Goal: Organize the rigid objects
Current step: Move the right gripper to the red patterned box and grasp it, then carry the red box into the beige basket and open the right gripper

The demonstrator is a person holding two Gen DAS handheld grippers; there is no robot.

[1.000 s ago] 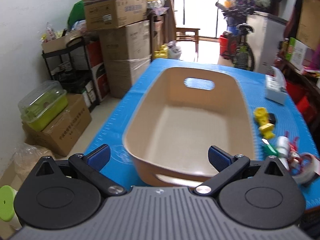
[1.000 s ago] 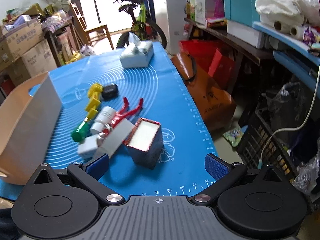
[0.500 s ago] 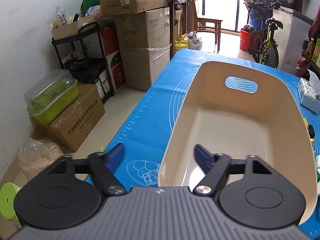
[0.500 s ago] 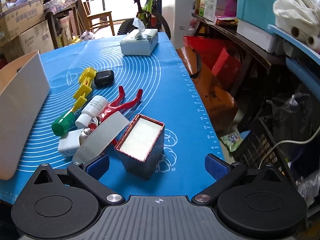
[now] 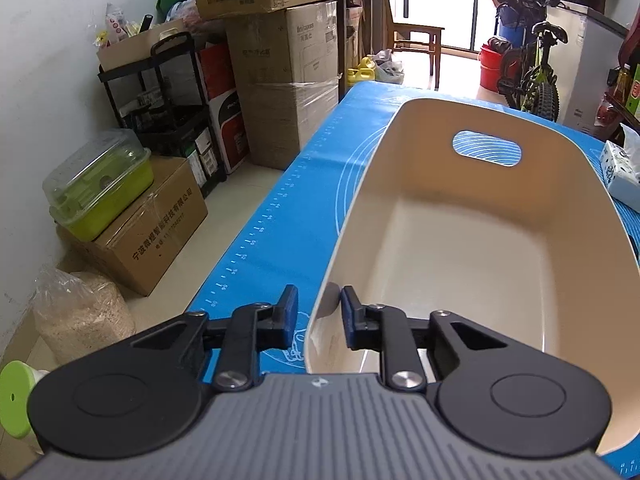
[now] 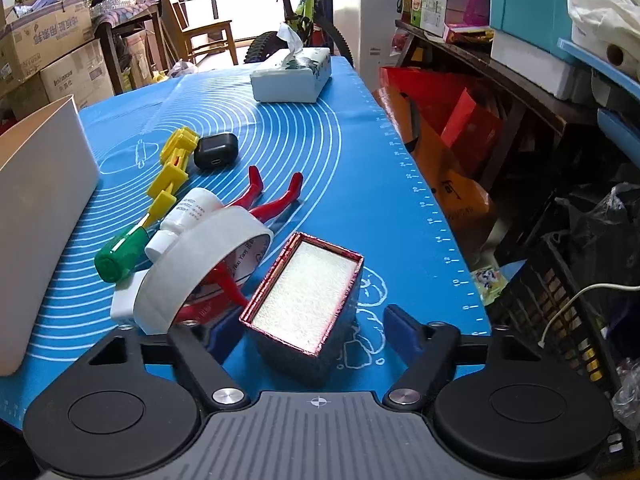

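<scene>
Bin (image 5: 472, 240) on mat (image 6: 360, 152), left of clutter: tape (image 6: 200, 260) leaning over pliers (image 6: 276, 204), box (image 6: 308, 308) right of tape, tissues (image 6: 292, 78) behind.

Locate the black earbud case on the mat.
Right wrist view, left of centre: the black earbud case lies on the blue mat, beside the yellow plastic piece, nearer than the tissue box.
</scene>
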